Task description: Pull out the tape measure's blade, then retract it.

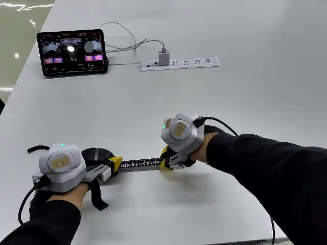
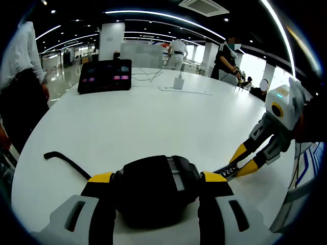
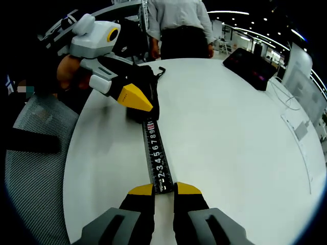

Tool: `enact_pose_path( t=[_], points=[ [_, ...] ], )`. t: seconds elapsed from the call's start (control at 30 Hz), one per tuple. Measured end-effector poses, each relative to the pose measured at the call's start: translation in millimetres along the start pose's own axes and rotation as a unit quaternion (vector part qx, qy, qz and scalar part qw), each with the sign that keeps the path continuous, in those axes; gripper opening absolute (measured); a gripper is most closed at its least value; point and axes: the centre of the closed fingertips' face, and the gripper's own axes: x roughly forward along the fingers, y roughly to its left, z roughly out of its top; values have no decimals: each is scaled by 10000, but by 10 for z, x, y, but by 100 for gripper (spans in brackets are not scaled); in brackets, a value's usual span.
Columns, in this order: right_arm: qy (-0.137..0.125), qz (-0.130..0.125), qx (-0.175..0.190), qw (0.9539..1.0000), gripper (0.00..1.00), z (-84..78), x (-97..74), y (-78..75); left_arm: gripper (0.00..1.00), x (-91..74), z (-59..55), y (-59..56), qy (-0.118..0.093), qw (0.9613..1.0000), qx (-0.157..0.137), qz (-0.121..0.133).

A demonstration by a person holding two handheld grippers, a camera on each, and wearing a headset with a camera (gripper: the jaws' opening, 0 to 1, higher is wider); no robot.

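The black, round-bodied tape measure case [image 1: 97, 155] lies on the white table [image 1: 230, 102] and serves as the reference point. The left gripper [image 1: 104, 171] clamps the case between its yellow-tipped jaws, one tip on each flank. In the left gripper view the case [image 2: 156, 191] spans the full gap between the jaws. A black wrist strap [image 1: 97, 196] trails from the case toward the person. The dark steel blade with white numerals [image 1: 140, 164] is drawn partly out of the case and lies flat on the table. Its free end is pinched between the nearly closed jaws of the right gripper [image 1: 166, 162] – see the right gripper view, blade [image 3: 155, 153]. Well beyond the case stand a black tablet with a lit screen [image 1: 71, 52] and a white power strip [image 1: 184, 63].
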Motion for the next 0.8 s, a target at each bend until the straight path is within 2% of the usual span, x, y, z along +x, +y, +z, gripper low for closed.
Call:
enact_pose_path(
  t=[0.8],
  points=[
    [-55,7,3,10000,9,71,49,11,60,6,-5,21,-7,10000,-1,-4]
  ],
)
